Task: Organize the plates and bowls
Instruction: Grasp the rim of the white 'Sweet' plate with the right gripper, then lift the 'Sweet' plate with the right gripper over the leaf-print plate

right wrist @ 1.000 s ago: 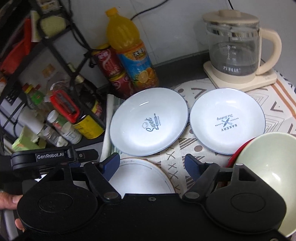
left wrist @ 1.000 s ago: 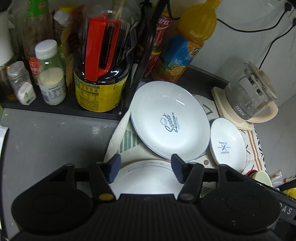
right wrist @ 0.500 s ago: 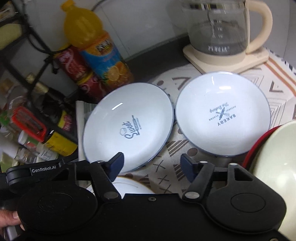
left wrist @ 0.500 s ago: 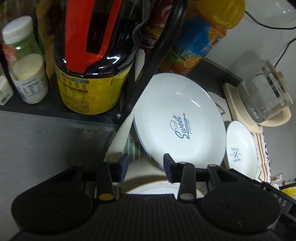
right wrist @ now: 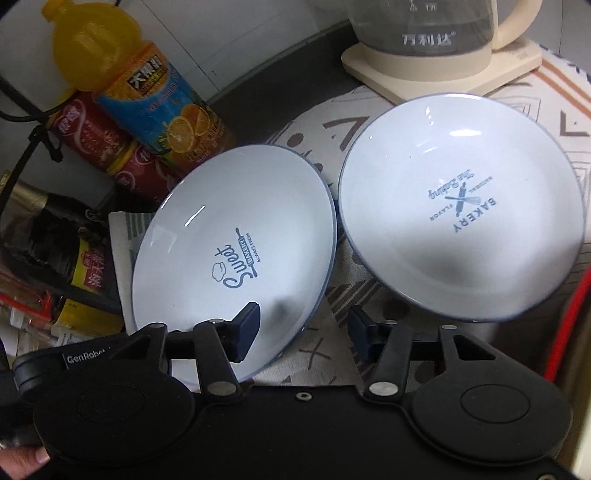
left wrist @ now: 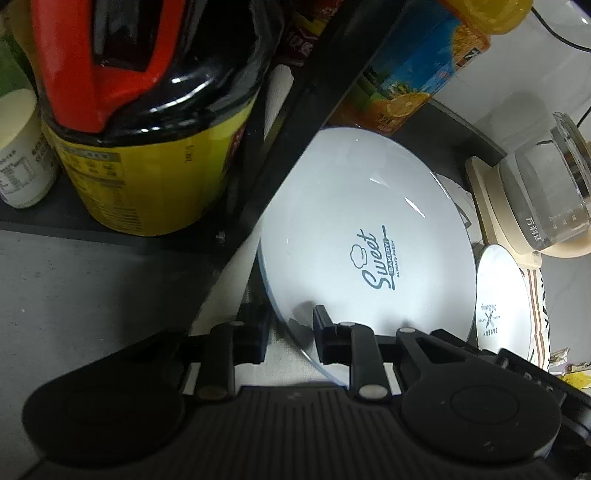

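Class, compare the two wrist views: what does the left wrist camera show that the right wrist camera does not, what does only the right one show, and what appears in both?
Only the left wrist view shows the white-capped jar on the rack shelf and the left gripper, its fingers straddling the rim of the Sweet plate.

Only the right wrist view shows the red cans and the right gripper, open.

Both show the Sweet plate, the Bakery plate, the orange juice bottle and the glass kettle.

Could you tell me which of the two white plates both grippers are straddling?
The Sweet plate, left of the Bakery plate; left gripper and right gripper each straddle its near rim.
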Available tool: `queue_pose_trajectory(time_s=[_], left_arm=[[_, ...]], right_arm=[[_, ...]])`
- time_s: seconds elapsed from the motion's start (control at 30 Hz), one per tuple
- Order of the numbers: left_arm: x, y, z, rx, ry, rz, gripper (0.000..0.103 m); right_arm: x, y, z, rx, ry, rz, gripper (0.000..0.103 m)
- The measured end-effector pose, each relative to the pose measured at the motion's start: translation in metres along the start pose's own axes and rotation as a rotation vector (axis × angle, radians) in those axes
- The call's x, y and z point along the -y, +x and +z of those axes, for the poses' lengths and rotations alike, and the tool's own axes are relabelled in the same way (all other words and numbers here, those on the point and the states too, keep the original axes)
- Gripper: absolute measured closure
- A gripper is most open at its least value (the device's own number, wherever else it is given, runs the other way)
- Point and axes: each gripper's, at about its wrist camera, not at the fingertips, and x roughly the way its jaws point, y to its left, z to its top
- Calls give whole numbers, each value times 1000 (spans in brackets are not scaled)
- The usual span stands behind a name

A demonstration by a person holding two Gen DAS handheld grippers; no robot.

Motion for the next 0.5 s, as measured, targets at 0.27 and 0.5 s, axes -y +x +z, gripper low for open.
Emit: queue_pose_trajectory(time_s=[0.27, 0.5], left_arm=[[3, 7, 3, 37, -16, -1, 84], [1, 5, 1, 53, -34, 8, 86]], right_arm=[[-5, 17, 8, -4, -1, 3, 57], [-11, 21, 12, 2, -20, -2, 59]])
